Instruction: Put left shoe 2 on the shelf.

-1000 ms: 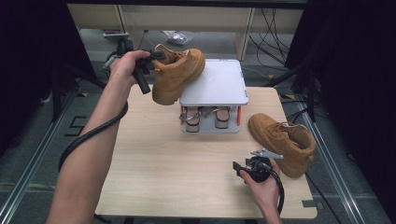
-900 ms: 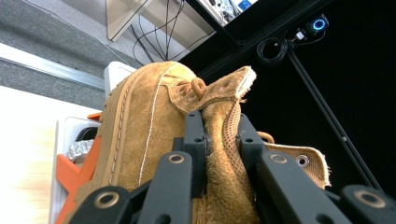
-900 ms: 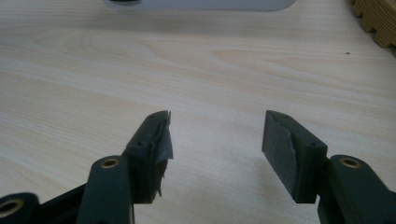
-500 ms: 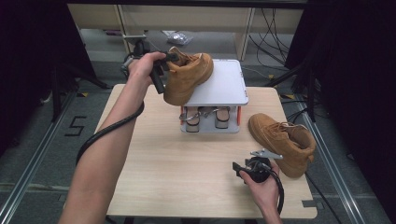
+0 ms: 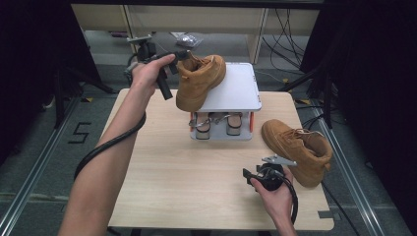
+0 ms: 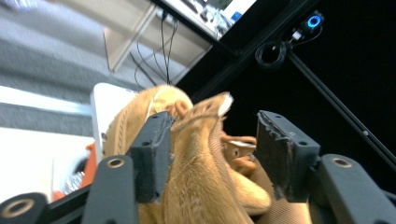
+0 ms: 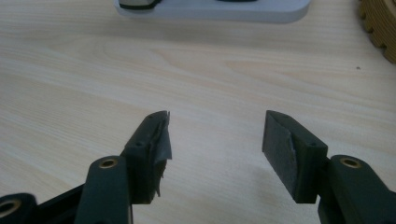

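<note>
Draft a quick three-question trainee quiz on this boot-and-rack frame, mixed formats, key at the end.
1. True or false: the tan suede boot at the left gripper lies flat on the wooden table.
2. Multiple choice: the second tan suede boot lies (A) on the white two-tier rack, (B) on the table near the right gripper, (C) on the floor.
3. Fill in: the right gripper's jaws are ____.

Key:
1. False: the tan suede boot leans on the rack's top shelf, overhanging its edge; the left jaws have just been opening around its collar.
2. B
3. open, nothing between them.
</note>
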`<state>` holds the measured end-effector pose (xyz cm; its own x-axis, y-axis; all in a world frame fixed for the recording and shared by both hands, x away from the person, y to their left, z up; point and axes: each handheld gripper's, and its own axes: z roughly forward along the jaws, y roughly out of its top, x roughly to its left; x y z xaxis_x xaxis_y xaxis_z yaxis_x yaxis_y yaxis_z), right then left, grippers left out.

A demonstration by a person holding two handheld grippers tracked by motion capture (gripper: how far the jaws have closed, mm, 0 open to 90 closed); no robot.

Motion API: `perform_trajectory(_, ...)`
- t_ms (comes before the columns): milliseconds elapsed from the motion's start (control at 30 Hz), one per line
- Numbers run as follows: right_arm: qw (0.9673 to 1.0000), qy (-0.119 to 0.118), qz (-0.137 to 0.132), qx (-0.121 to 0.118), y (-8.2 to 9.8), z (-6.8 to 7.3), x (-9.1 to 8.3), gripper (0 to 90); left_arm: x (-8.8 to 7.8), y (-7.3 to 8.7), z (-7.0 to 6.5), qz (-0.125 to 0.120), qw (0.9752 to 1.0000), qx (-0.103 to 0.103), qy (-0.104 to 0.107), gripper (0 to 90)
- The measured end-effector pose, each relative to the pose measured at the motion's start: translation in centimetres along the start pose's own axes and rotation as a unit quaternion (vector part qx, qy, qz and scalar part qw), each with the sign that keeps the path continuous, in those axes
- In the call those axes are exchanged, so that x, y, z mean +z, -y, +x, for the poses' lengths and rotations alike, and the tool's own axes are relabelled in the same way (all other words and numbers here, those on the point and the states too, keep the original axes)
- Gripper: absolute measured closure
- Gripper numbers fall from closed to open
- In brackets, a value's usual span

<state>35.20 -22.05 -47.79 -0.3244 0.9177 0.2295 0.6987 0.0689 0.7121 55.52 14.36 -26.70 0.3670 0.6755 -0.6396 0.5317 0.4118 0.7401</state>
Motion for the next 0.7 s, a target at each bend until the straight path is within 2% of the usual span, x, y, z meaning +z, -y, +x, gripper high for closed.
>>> perform_trajectory(67,1.0000,-0.005,-0.002,-0.002,-0.4,0.3,-0.2,43.7,-1.7,-0.1,0.1,-0.006,0.9997,0.024,0.000,46.8)
perform_trajectory(100,0.9999,-0.009,-0.011,-0.002,-0.6,0.4,-0.2,46.1,-2.8,0.1,0.5,-0.009,0.9992,0.039,-0.006,49.8)
perform_trajectory(133,0.9995,-0.010,-0.017,-0.026,-1.0,0.3,-0.4,51.5,-3.4,0.3,0.7,-0.006,0.9986,0.052,-0.013,60.7)
perform_trajectory(167,0.9994,-0.019,-0.017,-0.025,-1.2,0.5,-0.4,55.2,-4.1,0.7,1.2,0.002,0.9973,0.070,-0.021,66.7)
perform_trajectory(200,0.9995,-0.015,-0.019,-0.020,-1.5,0.9,-0.4,60.7,-4.5,1.1,1.5,0.006,0.9964,0.079,-0.030,74.1)
perform_trajectory(233,0.9996,-0.018,-0.018,-0.014,-1.8,1.3,-0.5,64.4,-5.1,1.8,2.3,0.021,0.9948,0.092,-0.039,79.0)
perform_trajectory(300,0.9985,-0.044,-0.028,-0.017,-2.9,2.0,-0.3,71.2,-5.4,3.2,3.6,0.041,0.9933,0.099,-0.044,83.4)
perform_trajectory(333,0.9973,-0.051,-0.036,-0.038,-3.7,2.3,0.0,76.8,-5.5,3.9,4.2,0.044,0.9930,0.099,-0.046,85.9)
perform_trajectory(367,0.9966,-0.055,-0.040,-0.046,-4.3,2.8,0.1,79.9,-5.4,4.6,4.8,0.048,0.9925,0.100,-0.050,86.8)
perform_trajectory(400,0.9971,-0.056,-0.039,-0.033,-5.0,3.6,0.1,83.0,-5.2,5.3,5.2,0.056,0.9913,0.106,-0.054,88.0)
perform_trajectory(433,0.9967,-0.062,-0.037,-0.035,-5.7,4.2,0.2,85.7,-4.9,5.9,5.6,0.060,0.9908,0.110,-0.052,88.5)
perform_trajectory(467,0.9950,-0.066,-0.049,-0.057,-6.5,4.5,0.4,88.3,-4.7,6.5,5.8,0.060,0.9910,0.109,-0.049,88.6)
perform_trajectory(500,0.9950,-0.068,-0.050,-0.055,-7.2,5.2,0.5,89.3,-4.3,7.0,6.0,0.063,0.9909,0.110,-0.046,88.8)
perform_trajectory(567,0.9928,-0.073,-0.063,-0.072,-8.7,6.0,1.0,89.9,-3.7,7.7,6.1,0.065,0.9907,0.112,-0.043,88.8)
perform_trajectory(667,0.9902,-0.082,-0.074,-0.085,-11.3,7.6,2.1,89.9,-3.0,8.2,5.9,0.064,0.9896,0.122,-0.041,88.6)
perform_trajectory(700,0.9898,-0.083,-0.077,-0.087,-11.7,7.8,2.2,89.9,-2.8,8.3,5.8,0.069,0.9888,0.125,-0.043,88.6)
